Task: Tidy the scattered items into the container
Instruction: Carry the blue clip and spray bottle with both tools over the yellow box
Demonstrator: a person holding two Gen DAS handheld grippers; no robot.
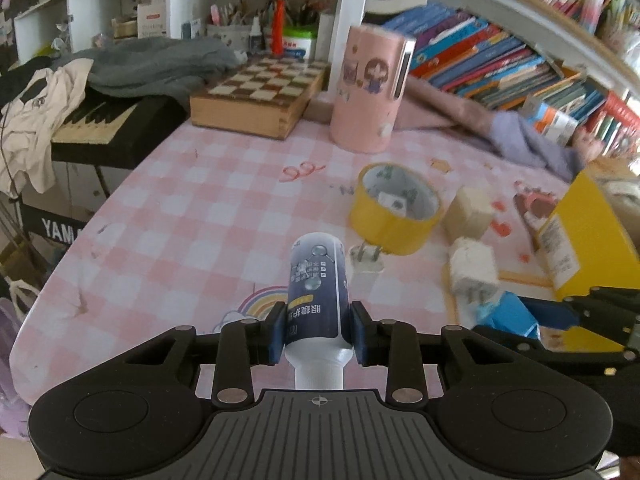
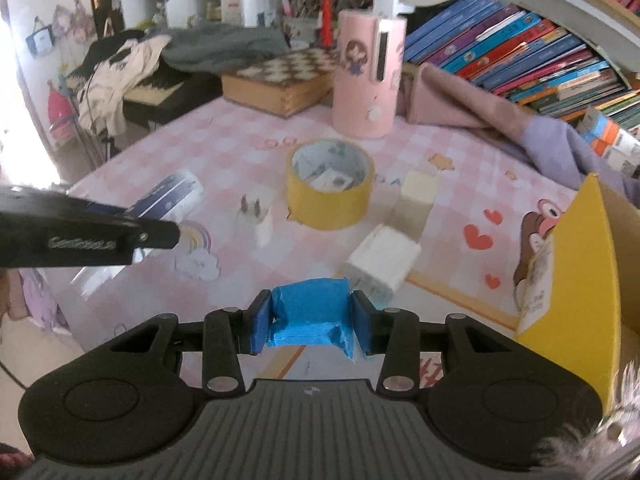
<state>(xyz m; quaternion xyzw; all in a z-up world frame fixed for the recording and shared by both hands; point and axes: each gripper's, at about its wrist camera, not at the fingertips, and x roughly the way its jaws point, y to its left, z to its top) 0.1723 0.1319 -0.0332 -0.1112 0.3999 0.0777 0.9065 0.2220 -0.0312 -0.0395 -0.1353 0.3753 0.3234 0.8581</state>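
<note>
My left gripper (image 1: 314,330) is shut on a dark blue and white bottle (image 1: 316,288), held above the pink checked table; the bottle also shows in the right wrist view (image 2: 170,198). My right gripper (image 2: 310,326) is shut on a blue block (image 2: 310,316); the block also shows in the left wrist view (image 1: 506,316). A yellow tape roll (image 2: 330,190) with a small item inside, a white plug adapter (image 2: 256,216), a white charger (image 2: 382,266) and a cream block (image 2: 416,196) lie on the table. The yellow box (image 2: 576,280) stands open at the right.
A pink cylinder holder (image 2: 366,76) stands at the back, next to a wooden chessboard box (image 2: 280,84). A pink and purple cloth (image 2: 500,124) lies in front of rows of books (image 2: 520,52). A keyboard with clothes (image 1: 92,120) is at the left table edge.
</note>
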